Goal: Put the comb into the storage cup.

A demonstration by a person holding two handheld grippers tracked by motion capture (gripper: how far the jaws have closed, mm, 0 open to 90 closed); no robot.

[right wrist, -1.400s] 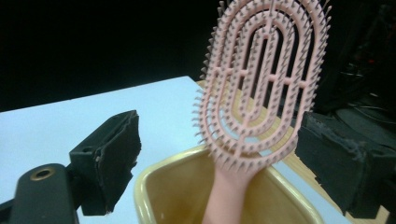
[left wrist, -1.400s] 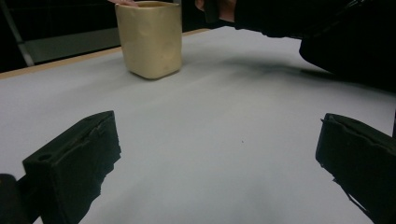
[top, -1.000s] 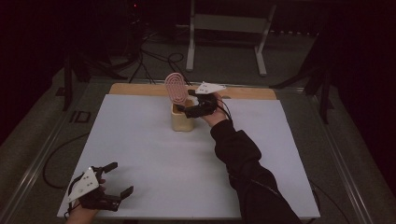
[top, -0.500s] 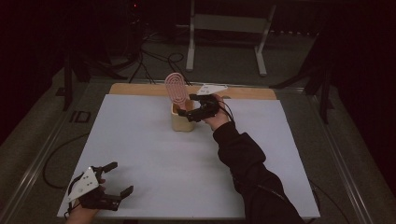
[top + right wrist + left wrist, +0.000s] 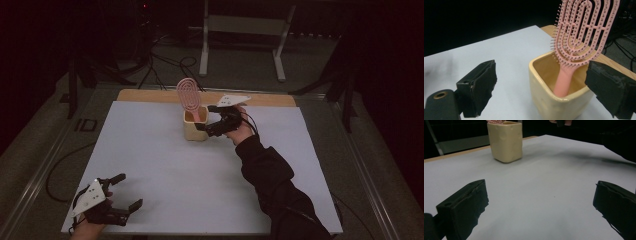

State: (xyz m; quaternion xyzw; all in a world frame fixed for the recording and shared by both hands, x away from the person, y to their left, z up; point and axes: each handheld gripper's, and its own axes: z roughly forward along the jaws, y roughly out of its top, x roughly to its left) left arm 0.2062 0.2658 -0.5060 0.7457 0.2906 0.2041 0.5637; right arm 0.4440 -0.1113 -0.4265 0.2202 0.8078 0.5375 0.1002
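A cream square cup (image 5: pixel 194 128) stands at the far middle of the white table, and a pink vented hairbrush (image 5: pixel 189 98) stands upright in it, handle down. My right gripper (image 5: pixel 209 127) is just right of the cup and open. In the right gripper view its jaws spread wide on either side of the cup (image 5: pixel 554 106) and touch neither it nor the hairbrush (image 5: pixel 584 32). My left gripper (image 5: pixel 129 190) rests open at the near left corner of the table with nothing between its jaws. In the left gripper view the cup (image 5: pixel 505 141) is far ahead.
The white tabletop (image 5: pixel 165 170) has a bare wooden strip (image 5: pixel 150 95) along its far edge. Beyond it are a metal stand (image 5: pixel 242 30) and cables on the dark floor. A dark sleeve (image 5: pixel 272 185) crosses the table's right half.
My right gripper has dropped and drawn back a little from the top of the cup to its right side. The hairbrush stays standing in the cup. The left gripper has not moved.
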